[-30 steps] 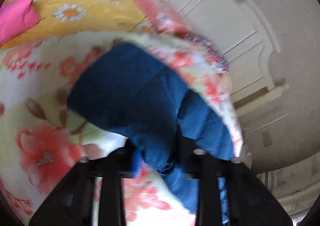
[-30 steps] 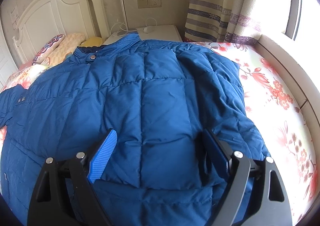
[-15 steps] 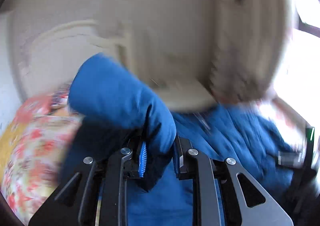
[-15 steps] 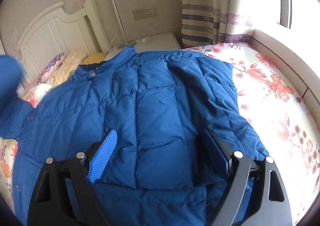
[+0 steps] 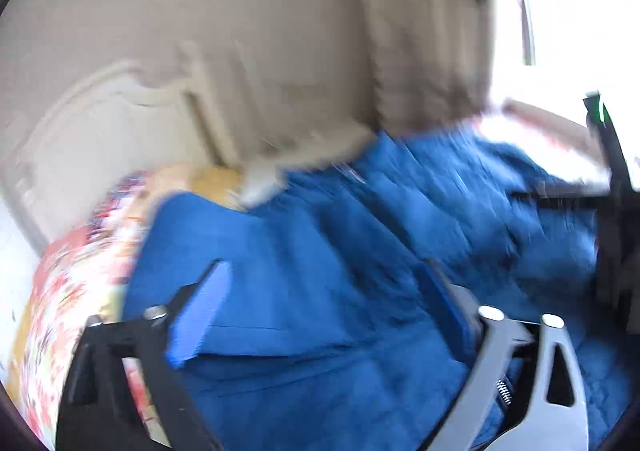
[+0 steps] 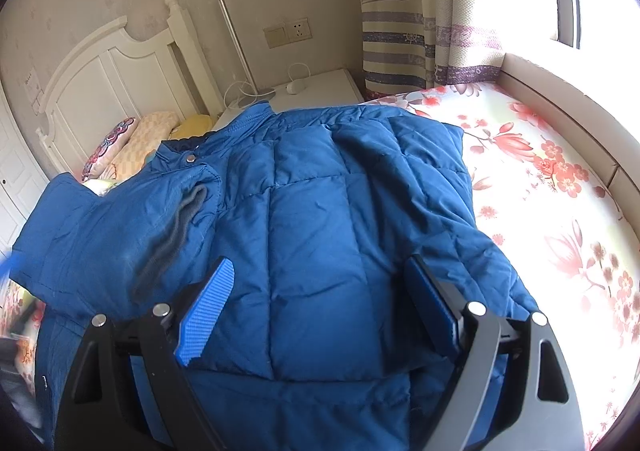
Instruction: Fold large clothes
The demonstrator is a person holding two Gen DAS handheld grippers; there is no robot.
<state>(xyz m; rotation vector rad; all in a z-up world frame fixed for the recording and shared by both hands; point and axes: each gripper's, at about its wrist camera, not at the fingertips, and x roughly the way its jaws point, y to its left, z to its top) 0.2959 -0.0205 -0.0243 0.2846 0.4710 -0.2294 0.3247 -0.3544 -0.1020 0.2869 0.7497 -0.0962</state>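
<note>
A large blue quilted jacket [image 6: 320, 191] lies spread on the floral bedsheet [image 6: 540, 191], collar toward the headboard. Its left sleeve [image 6: 120, 227] is folded in over the body, grey cuff lining [image 6: 176, 227] showing. In the blurred left wrist view, my left gripper [image 5: 324, 267] hangs just above that sleeve [image 5: 260, 243] with its jaws opening wide; the fabric lies below them, and neither pad presses on it. My right gripper [image 6: 320, 263] is open over the lower back of the jacket, its blue pads [image 6: 208, 303] apart and not pinching the cloth.
A white headboard [image 6: 100, 79] and pillows [image 6: 132, 139] lie beyond the collar. A white nightstand [image 6: 316, 87] with a cable stands behind. Striped curtains [image 6: 400, 11] and a raised window ledge [image 6: 560, 91] bound the bed on the right.
My left gripper swung the sleeve from the bed's left side across onto the jacket, then let it go and opened. The right gripper stayed put and open.
</note>
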